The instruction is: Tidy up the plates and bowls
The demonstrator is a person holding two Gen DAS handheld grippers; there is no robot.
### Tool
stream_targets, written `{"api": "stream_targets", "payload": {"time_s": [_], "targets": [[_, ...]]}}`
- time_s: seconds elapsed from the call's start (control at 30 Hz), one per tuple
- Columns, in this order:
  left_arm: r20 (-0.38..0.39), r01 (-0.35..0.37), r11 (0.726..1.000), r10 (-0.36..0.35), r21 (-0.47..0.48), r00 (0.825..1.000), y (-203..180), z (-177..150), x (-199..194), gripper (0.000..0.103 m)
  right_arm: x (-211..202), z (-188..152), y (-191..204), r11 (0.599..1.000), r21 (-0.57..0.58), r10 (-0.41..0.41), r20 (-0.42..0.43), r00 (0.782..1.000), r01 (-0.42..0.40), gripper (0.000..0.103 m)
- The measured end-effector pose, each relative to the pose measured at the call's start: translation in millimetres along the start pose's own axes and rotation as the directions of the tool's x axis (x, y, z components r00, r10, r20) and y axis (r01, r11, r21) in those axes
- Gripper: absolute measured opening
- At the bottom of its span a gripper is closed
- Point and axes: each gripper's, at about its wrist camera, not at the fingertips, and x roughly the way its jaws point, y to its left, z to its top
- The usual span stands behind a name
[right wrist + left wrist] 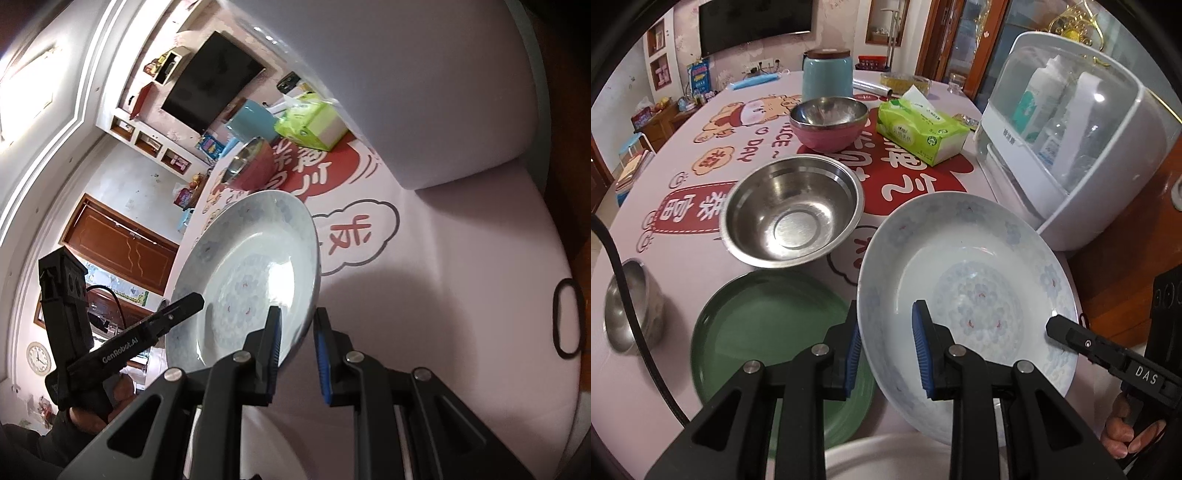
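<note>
A white plate with a pale blue flower pattern point(964, 280) hangs tilted above the table, held from two sides. My left gripper point(888, 350) is shut on its near-left rim, one blue pad inside the plate and one outside. The right gripper point(1054, 325) grips the plate's right rim. In the right wrist view, my right gripper point(297, 343) is shut on the edge of the same plate point(251, 273), and the left gripper point(192, 301) reaches in from the left. A green plate point(768, 332) lies flat on the table, under and left of the white plate.
A large steel bowl point(792, 214) stands behind the green plate, and a small steel bowl point(628, 306) at the left edge. Farther back a steel bowl sits in a pink bowl point(827, 138). Behind stand a tissue pack point(919, 133), a teal canister point(827, 74) and, right, a white dish cabinet point(1071, 147).
</note>
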Motion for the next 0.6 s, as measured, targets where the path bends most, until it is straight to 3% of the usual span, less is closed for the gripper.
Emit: {"api": "stream_targets", "payload": {"time_s": [0.2, 0.6], "targets": [[0.034, -0.014, 0.999, 0.015, -0.032, 0.999, 6, -17, -30, 0.014, -16, -7, 15, 0.999, -0.039, 0.023, 0.02, 1.0, -0.022, 0.017], [0.108, 0.002, 0.997, 0.006, -0.073, 0.994, 14, -63, -88, 0.012, -41, -34, 45, 0.991, -0.122, 0.052, 0.037, 0.998, -0.048, 0.017]]}}
